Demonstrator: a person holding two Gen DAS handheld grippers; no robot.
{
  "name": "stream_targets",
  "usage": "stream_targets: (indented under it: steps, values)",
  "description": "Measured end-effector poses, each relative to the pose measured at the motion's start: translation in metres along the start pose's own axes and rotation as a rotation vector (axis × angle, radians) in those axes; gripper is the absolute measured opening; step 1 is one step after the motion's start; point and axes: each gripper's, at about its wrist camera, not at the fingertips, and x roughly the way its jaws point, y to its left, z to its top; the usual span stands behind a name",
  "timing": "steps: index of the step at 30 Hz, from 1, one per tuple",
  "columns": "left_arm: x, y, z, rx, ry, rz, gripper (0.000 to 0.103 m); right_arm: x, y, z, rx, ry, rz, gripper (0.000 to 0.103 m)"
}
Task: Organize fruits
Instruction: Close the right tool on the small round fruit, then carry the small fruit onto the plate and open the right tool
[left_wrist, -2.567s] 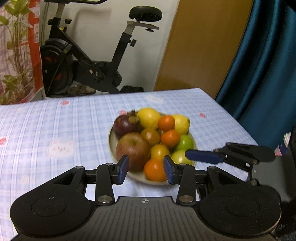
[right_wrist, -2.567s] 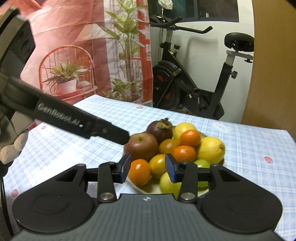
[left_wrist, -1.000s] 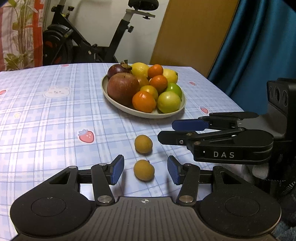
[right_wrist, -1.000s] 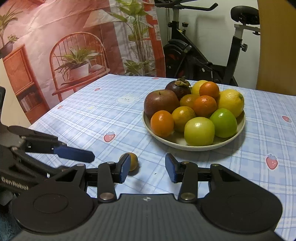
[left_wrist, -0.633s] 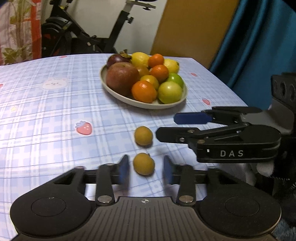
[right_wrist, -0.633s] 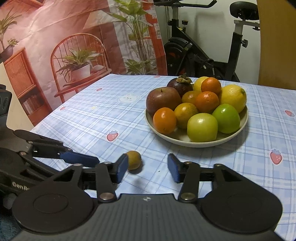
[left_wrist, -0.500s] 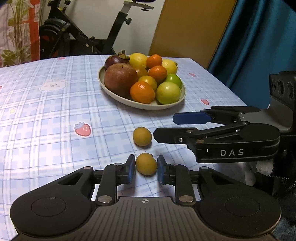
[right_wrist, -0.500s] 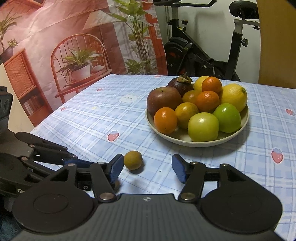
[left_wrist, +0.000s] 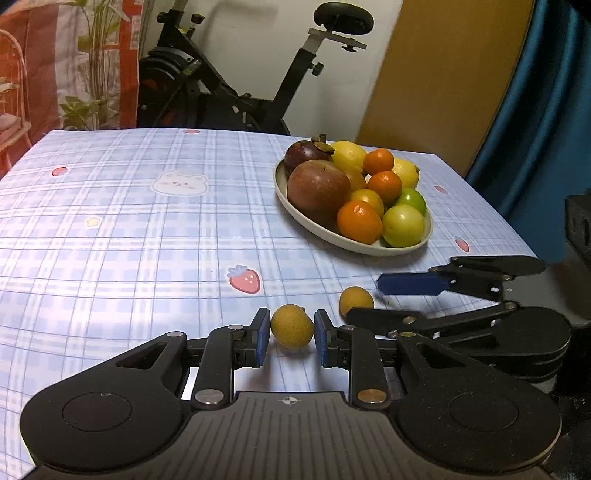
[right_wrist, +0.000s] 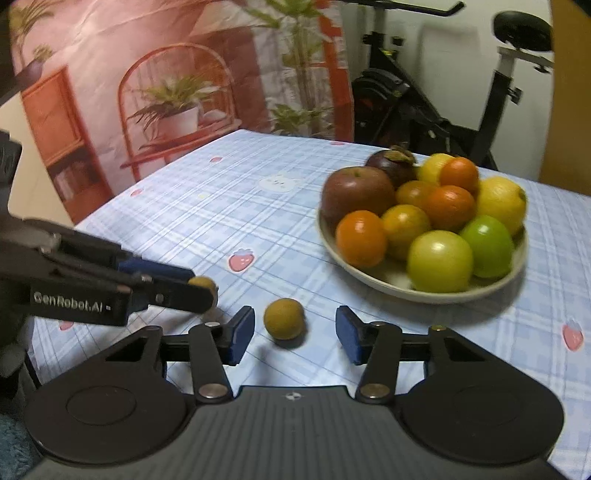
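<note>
We had our left gripper (left_wrist: 289, 336) clenched on one small round yellow-brown fruit (left_wrist: 291, 325) just above, or perhaps on, the blue checked tablecloth (left_wrist: 129, 236), while our right gripper (right_wrist: 294, 334), its jaws just narrowing, stood unclenched around the second small fruit (right_wrist: 284, 318).

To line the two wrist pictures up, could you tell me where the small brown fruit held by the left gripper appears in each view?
Left wrist: the held fruit sits low at centre, between the left gripper pads.
Right wrist: the same fruit peeks out at left, above the gripper's tip.
Shared landmark: the fruit plate.
</note>
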Motion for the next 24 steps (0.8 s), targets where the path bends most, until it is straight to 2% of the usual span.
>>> stream_targets:
  steps: [7,9,15,24]
  values:
    - [0.001,0.0,0.0,-0.006,0.0,-0.002,0.027,0.016,0.004,-0.001,-0.01,0.035,0.025,0.039]
    - [0.001,0.0,0.0,-0.01,-0.001,-0.002,0.027,0.015,0.003,-0.001,-0.01,0.034,0.019,0.029]
    - [-0.001,-0.005,0.006,0.031,-0.02,-0.012,0.027,0.002,-0.001,-0.002,0.013,-0.011,0.008,0.029]
    - [0.002,-0.024,0.046,0.084,-0.09,-0.063,0.027,-0.025,-0.026,0.004,0.096,-0.124,-0.089,0.029]
